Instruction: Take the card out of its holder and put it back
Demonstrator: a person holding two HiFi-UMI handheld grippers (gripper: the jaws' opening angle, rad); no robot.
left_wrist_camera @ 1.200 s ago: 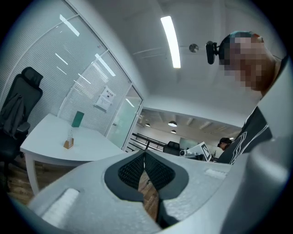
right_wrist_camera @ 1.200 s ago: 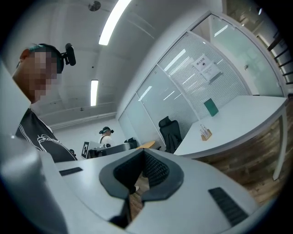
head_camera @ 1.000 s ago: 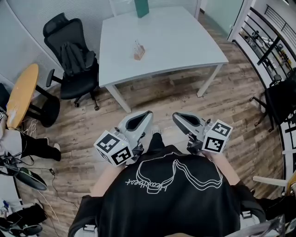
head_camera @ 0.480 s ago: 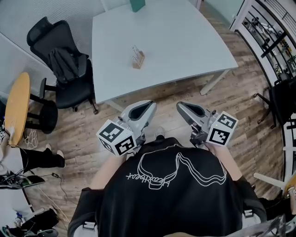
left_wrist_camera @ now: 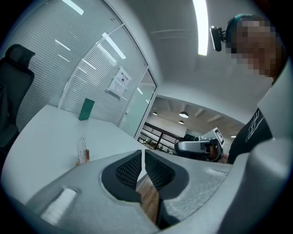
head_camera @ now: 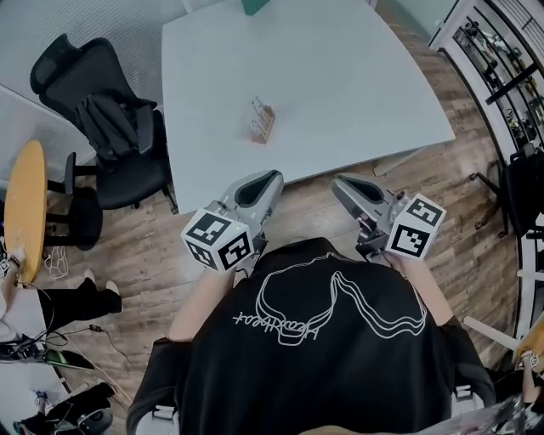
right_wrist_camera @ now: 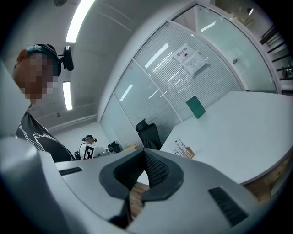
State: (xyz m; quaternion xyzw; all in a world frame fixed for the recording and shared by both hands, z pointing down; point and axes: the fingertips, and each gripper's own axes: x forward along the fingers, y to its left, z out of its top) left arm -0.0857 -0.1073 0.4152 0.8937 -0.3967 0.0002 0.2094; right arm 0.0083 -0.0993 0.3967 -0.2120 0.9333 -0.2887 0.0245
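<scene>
A small wooden card holder (head_camera: 262,121) with a clear card standing upright in it sits on the white table (head_camera: 340,76), left of its middle. Both grippers are held close to my chest, short of the table's near edge and well away from the holder. My left gripper (head_camera: 270,177) is shut with nothing in it, and its pads meet in the left gripper view (left_wrist_camera: 143,157). My right gripper (head_camera: 340,182) is also shut and empty (right_wrist_camera: 143,156). The holder shows small in the left gripper view (left_wrist_camera: 82,151) and in the right gripper view (right_wrist_camera: 184,149).
A black office chair (head_camera: 102,119) with a dark jacket on it stands left of the table. A round wooden table (head_camera: 24,204) is further left. A green object (head_camera: 255,5) stands at the table's far edge. Shelving (head_camera: 501,76) and another chair (head_camera: 523,183) are at the right.
The view has moved toward the table, so the table and the holder sit nearer and lower. Both grippers stay shut in front of my body.
</scene>
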